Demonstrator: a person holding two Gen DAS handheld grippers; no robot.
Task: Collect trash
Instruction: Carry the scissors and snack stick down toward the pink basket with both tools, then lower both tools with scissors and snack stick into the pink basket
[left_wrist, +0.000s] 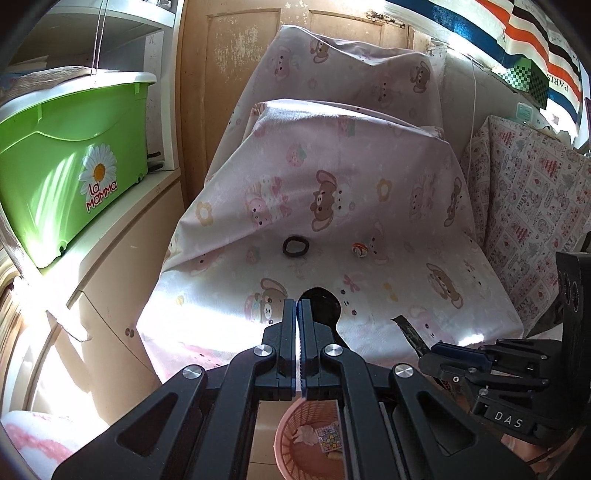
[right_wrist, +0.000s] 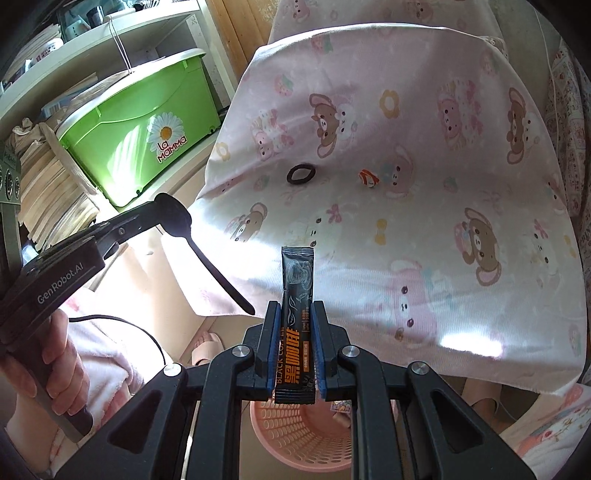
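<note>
My left gripper (left_wrist: 297, 306) is shut on a black plastic spoon (left_wrist: 322, 308), gripped at the bowl. From the right wrist the spoon (right_wrist: 207, 254) hangs handle-down off the cloth's left edge. My right gripper (right_wrist: 295, 306) is shut on a black coffee sachet (right_wrist: 297, 291) that stands upright between the pads. Both grippers hover above a pink mesh basket (left_wrist: 286, 435) on the floor, which holds a few wrappers (left_wrist: 328, 437). On the pink bear-print cloth (left_wrist: 332, 177) lie a black hair tie (left_wrist: 295, 246) and a small orange-white wrapper (left_wrist: 359, 250).
A green lidded box (left_wrist: 74, 147) sits on a cream cabinet (left_wrist: 122, 258) to the left. A patterned cushion (left_wrist: 535, 221) leans at the right. A person's hand (right_wrist: 55, 369) holds the left gripper's handle. A stack of books (right_wrist: 48, 192) stands far left.
</note>
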